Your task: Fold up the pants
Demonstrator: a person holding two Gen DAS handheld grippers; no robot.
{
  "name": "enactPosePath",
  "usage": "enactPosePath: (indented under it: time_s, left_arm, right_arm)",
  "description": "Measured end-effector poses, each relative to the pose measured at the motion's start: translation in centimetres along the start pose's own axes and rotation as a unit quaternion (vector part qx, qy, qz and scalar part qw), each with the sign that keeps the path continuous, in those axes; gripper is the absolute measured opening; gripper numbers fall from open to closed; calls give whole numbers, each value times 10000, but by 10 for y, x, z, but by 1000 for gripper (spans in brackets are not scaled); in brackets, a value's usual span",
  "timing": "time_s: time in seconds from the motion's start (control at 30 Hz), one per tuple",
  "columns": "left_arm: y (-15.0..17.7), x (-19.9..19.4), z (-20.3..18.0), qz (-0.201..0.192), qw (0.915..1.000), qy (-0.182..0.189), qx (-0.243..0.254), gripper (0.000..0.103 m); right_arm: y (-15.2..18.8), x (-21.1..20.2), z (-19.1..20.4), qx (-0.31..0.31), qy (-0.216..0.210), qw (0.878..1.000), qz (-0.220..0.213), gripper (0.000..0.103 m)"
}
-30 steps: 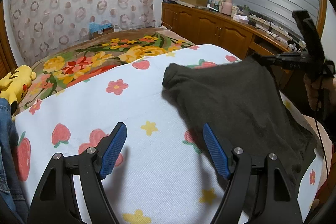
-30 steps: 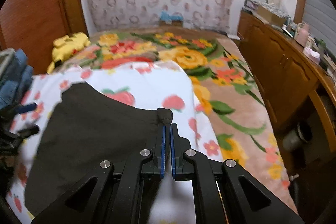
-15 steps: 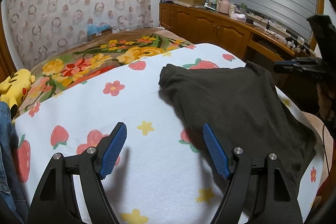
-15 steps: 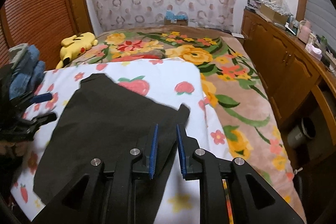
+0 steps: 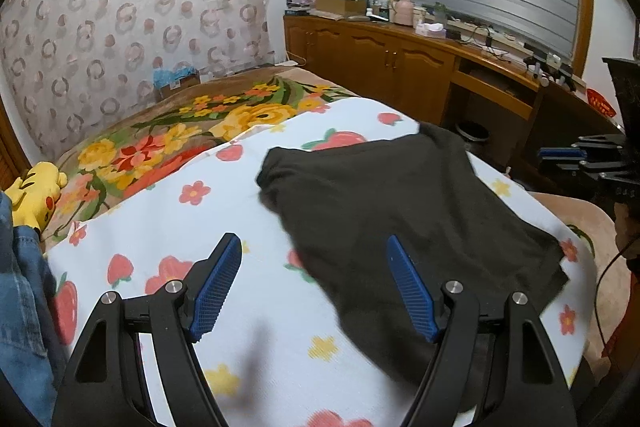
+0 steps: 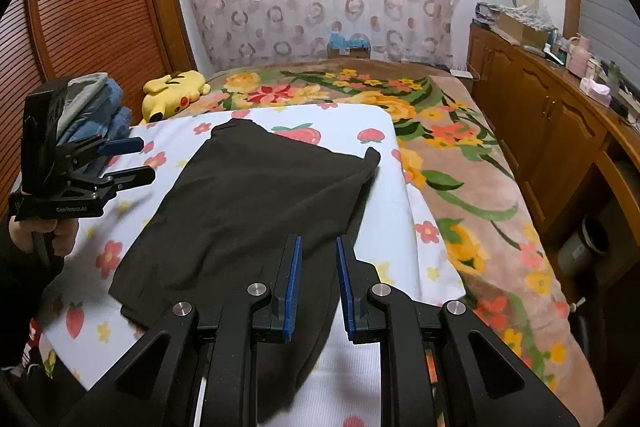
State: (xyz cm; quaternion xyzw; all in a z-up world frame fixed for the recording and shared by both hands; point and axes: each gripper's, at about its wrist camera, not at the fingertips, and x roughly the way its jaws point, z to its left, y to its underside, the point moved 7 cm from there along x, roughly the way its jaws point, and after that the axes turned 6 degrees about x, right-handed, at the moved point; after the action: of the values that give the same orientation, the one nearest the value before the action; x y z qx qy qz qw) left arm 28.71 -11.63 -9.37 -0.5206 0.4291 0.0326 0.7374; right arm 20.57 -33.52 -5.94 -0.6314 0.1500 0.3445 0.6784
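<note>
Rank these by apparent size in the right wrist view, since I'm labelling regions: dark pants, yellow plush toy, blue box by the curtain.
1. dark pants, largest by far
2. yellow plush toy
3. blue box, smallest, though it sits farthest away, so real size is unsure.

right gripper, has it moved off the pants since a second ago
Yes. The right gripper let go of the pants corner and drew back toward the near bed edge, jaws apart.

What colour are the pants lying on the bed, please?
The pants are plain dark, black or near it; the right wrist view shows them best.
</note>
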Motion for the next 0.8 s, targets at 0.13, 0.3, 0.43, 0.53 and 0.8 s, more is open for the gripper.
enactPosePath:
  time_s: [0.13, 0.3, 0.43, 0.53, 0.8]
  left_arm:
    - [9, -13, -16, 21, 10000, 26, 1, 76]
    - [23, -24, -30, 44, 9999, 74, -97, 76]
    - [36, -34, -40, 60, 9999, 57, -149, 76]
    - [42, -38, -48, 74, 9998, 55, -178, 76]
    - [62, -50, -65, 142, 9994, 67, -319, 76]
  right_arm:
    - [11, -3, 2, 56, -56, 10000, -30, 21]
    - [27, -8, 6, 112, -129, 9999, -26, 32]
    - [37, -11, 11, 99, -143, 9998, -10, 33]
    - [42, -12, 12, 96, -150, 9998, 33, 33]
    - [48, -21, 17, 20, -188, 9998, 49, 33]
